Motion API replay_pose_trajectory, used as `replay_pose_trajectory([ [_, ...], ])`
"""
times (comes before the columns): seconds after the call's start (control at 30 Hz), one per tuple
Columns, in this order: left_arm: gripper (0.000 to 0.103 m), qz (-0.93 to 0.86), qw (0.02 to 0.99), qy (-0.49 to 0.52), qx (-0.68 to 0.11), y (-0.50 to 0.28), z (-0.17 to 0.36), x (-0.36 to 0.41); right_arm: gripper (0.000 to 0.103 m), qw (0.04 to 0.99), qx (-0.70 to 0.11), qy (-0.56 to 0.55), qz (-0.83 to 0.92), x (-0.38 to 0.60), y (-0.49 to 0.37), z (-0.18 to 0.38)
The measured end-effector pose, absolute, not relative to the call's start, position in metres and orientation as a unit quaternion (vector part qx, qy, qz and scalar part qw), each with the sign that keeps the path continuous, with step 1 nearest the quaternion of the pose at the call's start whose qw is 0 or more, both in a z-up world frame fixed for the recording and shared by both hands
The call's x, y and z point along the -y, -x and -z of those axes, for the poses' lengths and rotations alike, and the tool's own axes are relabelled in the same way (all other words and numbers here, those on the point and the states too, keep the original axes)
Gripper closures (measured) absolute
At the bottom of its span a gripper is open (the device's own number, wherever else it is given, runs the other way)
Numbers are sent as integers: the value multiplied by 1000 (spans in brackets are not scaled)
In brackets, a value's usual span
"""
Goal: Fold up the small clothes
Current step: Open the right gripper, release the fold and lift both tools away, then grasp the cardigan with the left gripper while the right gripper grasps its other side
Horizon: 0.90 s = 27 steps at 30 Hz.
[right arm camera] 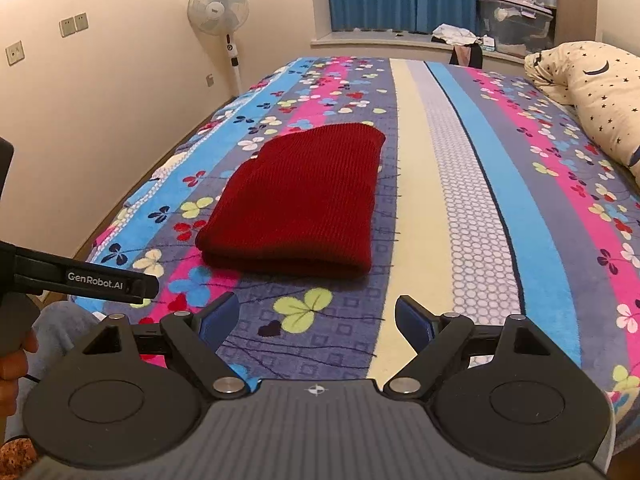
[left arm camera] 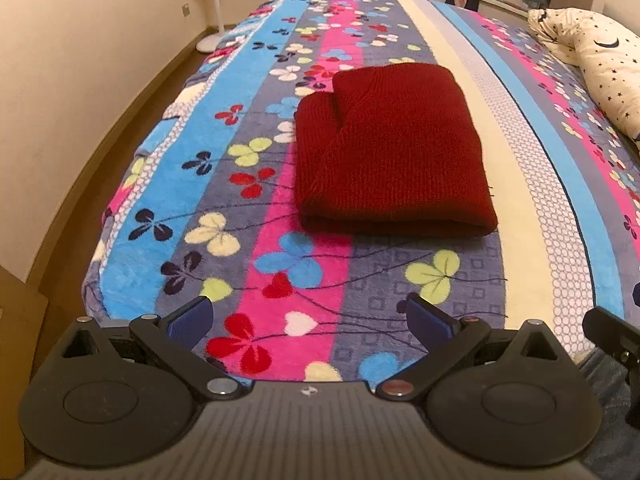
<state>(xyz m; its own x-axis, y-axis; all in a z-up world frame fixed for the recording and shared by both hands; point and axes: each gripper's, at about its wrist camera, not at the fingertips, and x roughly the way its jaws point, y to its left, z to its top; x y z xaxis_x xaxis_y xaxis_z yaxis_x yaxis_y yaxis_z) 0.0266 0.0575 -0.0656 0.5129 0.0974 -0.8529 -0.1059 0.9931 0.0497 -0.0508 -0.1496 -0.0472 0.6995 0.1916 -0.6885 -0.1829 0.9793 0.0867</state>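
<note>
Sweater [left arm camera: 384, 148], dark red and thick-knit, lies folded into a neat block on the bed [left arm camera: 496, 184], roughly midway across it and set back from the near edge, resting on the grey and pink stripes beside the cream stripe. By the look of it the folding of this piece is done: a rounded doubled edge faces the near side, 2 layers show there, and on the far left corner a tucked sleeve makes a notch in the outline. Nothing else to fold shows on the bed, so the step in hand reads as the pull-back after the last fold. The next move probably calls for either lifting the block aside or fetching another garment; a lift would need both tools sliding under the near fold so the layers do not slip apart.

The blanket is plush fleece, striped blue, pink, grey and cream with clover shapes. A cream pillow [right arm camera: 600, 96] with stars and a moon sits at the right edge. A white standing fan [right arm camera: 219, 8] stands by the wall past the far left corner.

The left gripper [left arm camera: 308, 316] hangs over the near edge, jaws spread wide, nothing between them. The right gripper [right arm camera: 316, 320] is likewise released and empty, short of the sweater.
</note>
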Motion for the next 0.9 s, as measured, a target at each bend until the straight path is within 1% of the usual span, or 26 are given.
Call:
replay_pose_trajectory([
  [0.23, 0, -83, 861, 22, -501, -60, 81, -70, 16, 916, -387, 11, -101, 151, 5, 50],
  [0.4, 0, -102, 842, 88, -522, -102, 102, -88, 16, 906, -406, 15, -121, 156, -51, 56],
  [0.53, 0, -115, 823, 148, -536, -136, 126, -96, 13, 895, -422, -23, -139, 172, -131, 63],
  [0.63, 0, -126, 810, 192, -540, -158, 144, -101, 11, 877, -448, -73, -157, 190, -215, 73],
  [0.77, 0, -140, 794, 235, -543, -180, 166, -107, 11, 852, -487, -127, -146, 207, -321, 99],
  [0.9, 0, -147, 791, 269, -529, -191, 179, -116, 11, 825, -524, -161, -135, 207, -400, 134],
])
